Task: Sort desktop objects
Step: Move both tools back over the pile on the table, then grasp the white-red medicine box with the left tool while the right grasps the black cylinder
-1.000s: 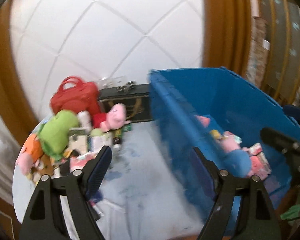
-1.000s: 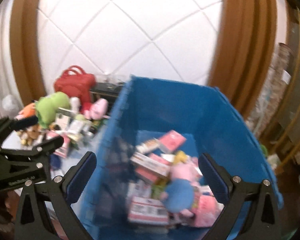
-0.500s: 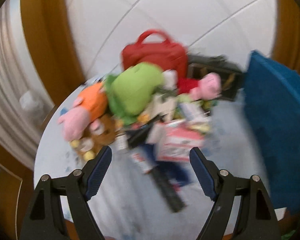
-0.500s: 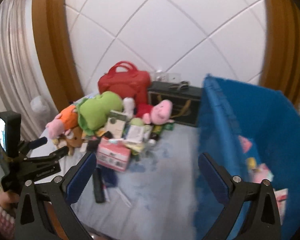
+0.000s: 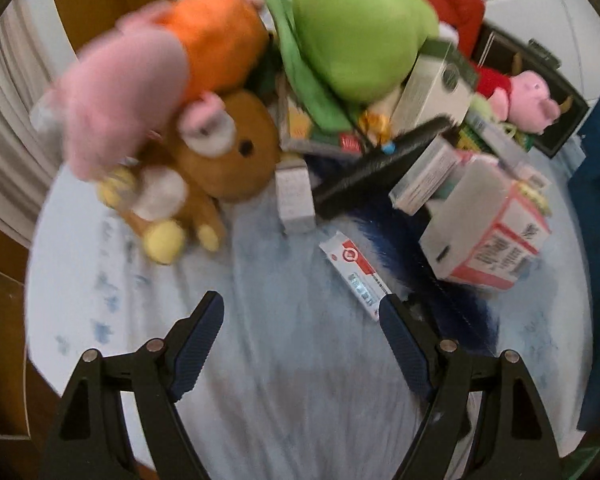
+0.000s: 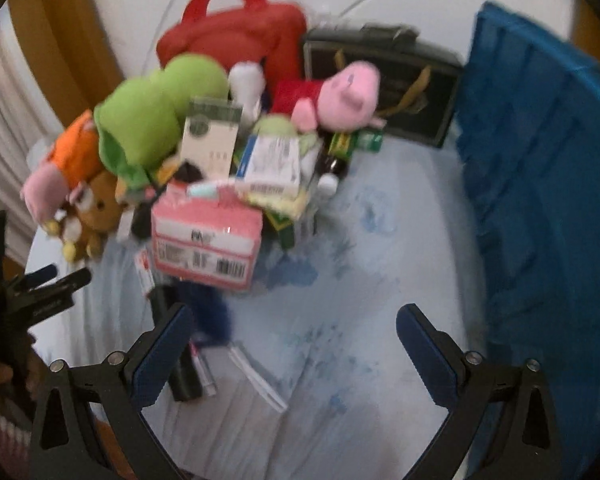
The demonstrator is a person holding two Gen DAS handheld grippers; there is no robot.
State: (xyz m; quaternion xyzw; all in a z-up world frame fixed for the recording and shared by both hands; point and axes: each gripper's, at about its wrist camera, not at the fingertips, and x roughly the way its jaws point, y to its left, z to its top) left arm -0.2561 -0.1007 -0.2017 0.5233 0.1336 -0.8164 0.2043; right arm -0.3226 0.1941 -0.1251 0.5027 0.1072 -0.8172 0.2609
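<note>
A pile of toys and boxes lies on the light blue tablecloth point(image 5: 300, 360): a brown bear plush point(image 5: 220, 156), an orange and pink plush point(image 5: 160, 64), a green plush point(image 5: 356, 28), a pink pig plush point(image 6: 340, 96), a pink and white box point(image 6: 204, 240), a slim red and white box point(image 5: 356, 276). My left gripper point(image 5: 300, 320) is open and empty, just short of the slim box. My right gripper point(image 6: 292, 328) is open and empty, in front of the pink box. The left gripper also shows in the right wrist view point(image 6: 40, 284).
A blue bin point(image 6: 540, 184) stands at the right. A red bag point(image 6: 240, 32) and a dark case point(image 6: 384, 76) stand behind the pile. A black stick-like object point(image 5: 380, 164) and dark blue fluff point(image 6: 208, 308) lie among the boxes. White panelled wall behind.
Both grippers swung left, away from the blue bin, and closed in on the pile. Both stay open and empty.
</note>
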